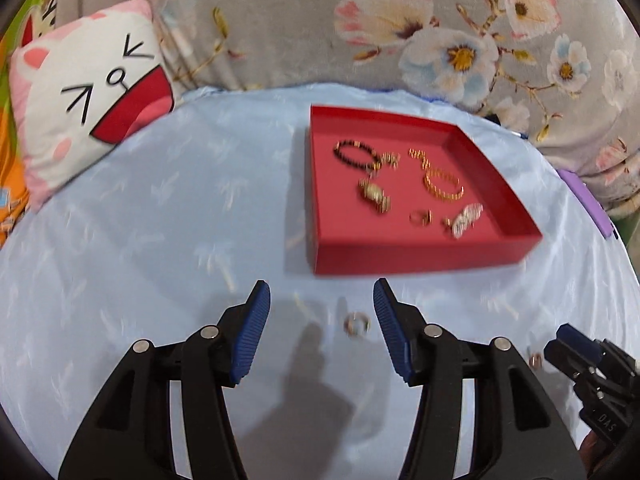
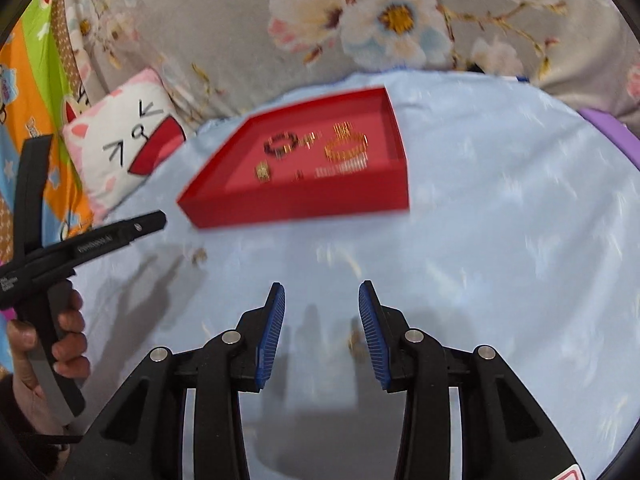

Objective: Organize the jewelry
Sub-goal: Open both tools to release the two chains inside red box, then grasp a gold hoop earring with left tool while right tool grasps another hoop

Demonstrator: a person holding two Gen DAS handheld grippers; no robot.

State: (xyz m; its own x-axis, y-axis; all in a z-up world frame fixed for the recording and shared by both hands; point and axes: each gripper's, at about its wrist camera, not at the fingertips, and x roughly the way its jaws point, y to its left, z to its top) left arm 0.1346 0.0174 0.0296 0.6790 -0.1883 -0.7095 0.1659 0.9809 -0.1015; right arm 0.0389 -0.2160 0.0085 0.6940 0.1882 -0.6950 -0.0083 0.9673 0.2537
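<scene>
1. Left tongs (image 1: 322,312) spread, nothing pinched; a ring (image 1: 357,325) lies on the blue cloth (image 1: 160,220) between the tips.
2. Right tongs (image 2: 322,312) spread, empty; small blurred piece (image 2: 355,340) by the right pad.
3. Red tray (image 1: 420,254) beyond holds bracelets, rings, brooch.

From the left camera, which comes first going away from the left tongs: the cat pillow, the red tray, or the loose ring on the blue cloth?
1. Loose ring: on the cloth, between the left tongs' open tips.
2. Red tray: just beyond the tips, slightly right.
3. Cat pillow: far left, at the cloth's edge.
</scene>
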